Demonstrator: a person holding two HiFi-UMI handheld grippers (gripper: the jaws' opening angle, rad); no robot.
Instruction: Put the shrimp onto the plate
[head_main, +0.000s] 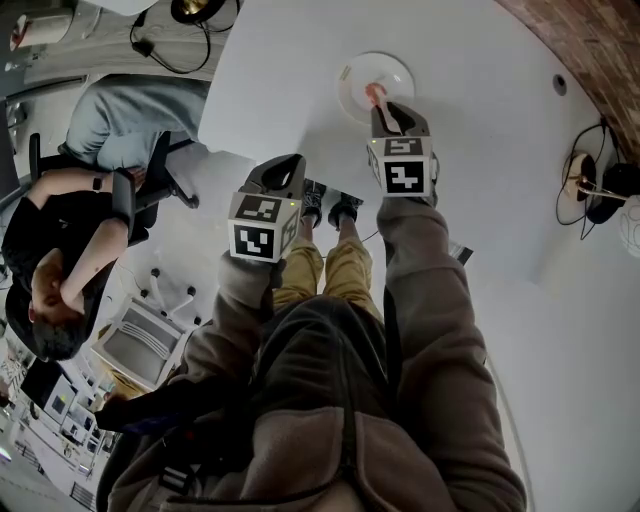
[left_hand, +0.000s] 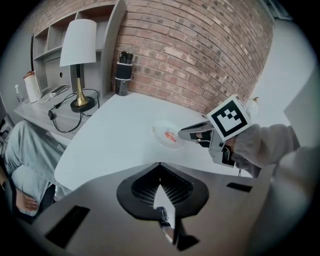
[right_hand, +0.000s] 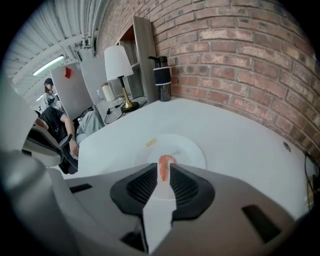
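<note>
red brick wall (right_hand: 240, 55) (left_hand: 200, 45): runs behind the table, on the far side of the plate from the person holding the grippers.
white table with a rounded edge (head_main: 480, 120) (left_hand: 110, 135) (right_hand: 240, 135): carries the plate, and most of its top around the plate is bare.
seated person in black (head_main: 90, 240): off the table's edge, well apart from the plate, on the left gripper's side.
lamp with a white shade and a brass foot (left_hand: 78, 50) (right_hand: 118, 62): on a grey side desk, well beyond the plate.
black bottle with a pale band (left_hand: 123, 74) (right_hand: 162, 77): upright on the table against the wall, well apart from the plate.
left gripper (head_main: 288, 160) (left_hand: 160, 187): held back from the plate at the table's near edge. Its jaws are pressed together at the tips with nothing between them.
right gripper (head_main: 380, 105) (right_hand: 164, 172) (left_hand: 185, 134): reaches over the plate's middle. Its jaws are pinching the shrimp, and their dark ribbed pads are on either side of it.
round white plate (head_main: 352, 88) (left_hand: 161, 131) (right_hand: 192, 150): flat on the table, directly under the right gripper's tips.
small pink-orange shrimp (head_main: 374, 95) (right_hand: 164, 165) (left_hand: 171, 136): caught between the right gripper's jaws, over the plate's centre. I cannot tell whether it touches the plate.
short yellow strip (right_hand: 151, 143): lies on the table just beside the plate's rim, on the lamp's side.
</note>
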